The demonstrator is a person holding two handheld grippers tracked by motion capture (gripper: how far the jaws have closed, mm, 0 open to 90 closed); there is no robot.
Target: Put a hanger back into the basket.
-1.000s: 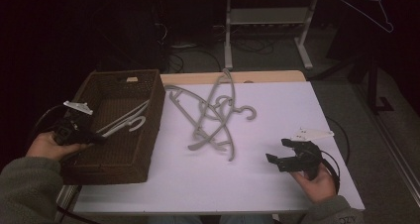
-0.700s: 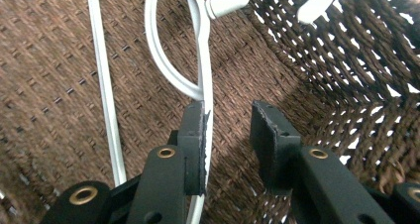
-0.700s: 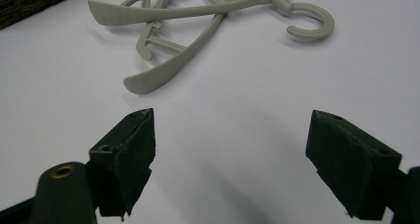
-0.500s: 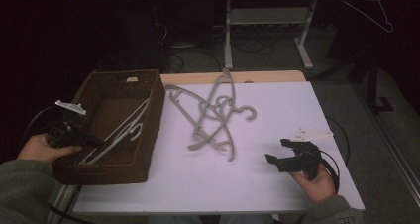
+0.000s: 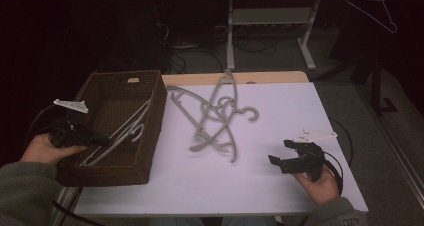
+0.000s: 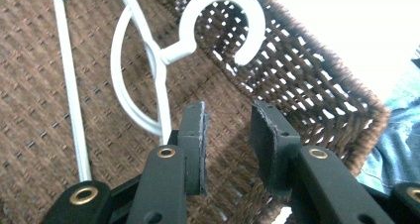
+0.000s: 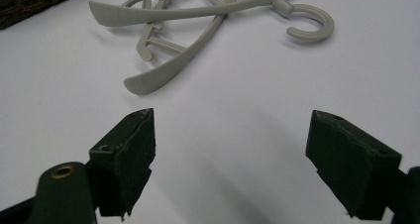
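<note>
Left gripper [image 6: 228,135] in the basket [image 5: 150,116], jaws just parted, empty beside the white hanger [image 6: 163,55]: light, stiff, slippery; grab its neck.

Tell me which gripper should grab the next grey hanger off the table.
Probably right. The right gripper stands open on the table, facing the grey hangers. The left gripper, open and empty, hangs over the basket beside the white hanger.
</note>
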